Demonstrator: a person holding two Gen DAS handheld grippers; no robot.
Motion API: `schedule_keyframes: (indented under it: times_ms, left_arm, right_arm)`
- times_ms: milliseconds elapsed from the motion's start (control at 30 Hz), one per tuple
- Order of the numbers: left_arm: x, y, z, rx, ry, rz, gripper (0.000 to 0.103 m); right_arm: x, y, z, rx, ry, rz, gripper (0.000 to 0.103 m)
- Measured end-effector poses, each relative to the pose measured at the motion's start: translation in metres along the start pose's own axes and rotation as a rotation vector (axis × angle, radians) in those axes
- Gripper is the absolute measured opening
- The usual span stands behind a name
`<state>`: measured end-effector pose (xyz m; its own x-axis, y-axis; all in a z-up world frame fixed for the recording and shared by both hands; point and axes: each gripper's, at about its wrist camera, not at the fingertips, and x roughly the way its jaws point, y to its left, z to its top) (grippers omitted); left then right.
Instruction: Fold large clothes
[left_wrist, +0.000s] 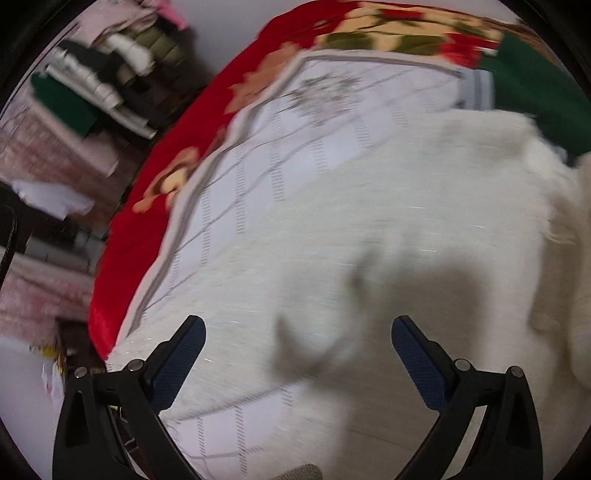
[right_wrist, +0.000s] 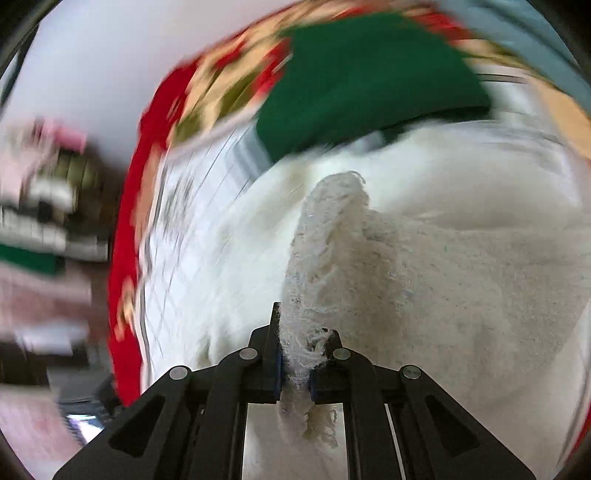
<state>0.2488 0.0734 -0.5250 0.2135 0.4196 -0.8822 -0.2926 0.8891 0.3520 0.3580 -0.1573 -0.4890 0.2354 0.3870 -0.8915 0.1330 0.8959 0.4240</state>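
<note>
Red floral blanket (left_wrist: 122, 266), white checked sheet (left_wrist: 295, 155), stacked clothes pile (left_wrist: 99, 85)

open checked sheet (left_wrist: 295, 147) lies left of the cream garment (left_wrist: 424, 229); a green garment (right_wrist: 369, 81) blocks the far side.

Both matte-black plastic grippers, left gripper (left_wrist: 298, 354) and right gripper (right_wrist: 295, 365), carry blue textured finger pads (left_wrist: 181, 363) and silver round screws (right_wrist: 248, 353).
</note>
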Motion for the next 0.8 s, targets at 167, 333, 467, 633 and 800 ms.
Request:
schedule_keyframes:
  times_ms: [167, 333, 467, 633, 800]
  left_arm:
    - [0.027, 0.035, 0.002, -0.032, 0.021, 0.03, 0.103]
    - [0.025, 0.055, -0.007, -0.058, 0.059, -0.005, 0.103]
    - [0.018, 0.085, -0.023, -0.091, 0.105, -0.036, 0.103]
    - [0.034, 0.144, -0.064, -0.236, 0.263, -0.134, 0.103]
    - [0.065, 0.195, -0.122, -0.473, 0.393, -0.237, 0.103]
  right_arm:
    - [0.1, 0.047, -0.003, -0.132, 0.164, -0.074, 0.011]
    - [0.101, 0.032, -0.009, -0.067, 0.189, 0.052, 0.058]
    - [0.037, 0.004, -0.022, 0.002, 0.113, 0.095, 0.066]
    - [0.011, -0.019, -0.064, -0.024, 0.136, -0.063, 0.066]
    - [0.046, -0.017, -0.095, -0.041, 0.206, -0.099, 0.066]
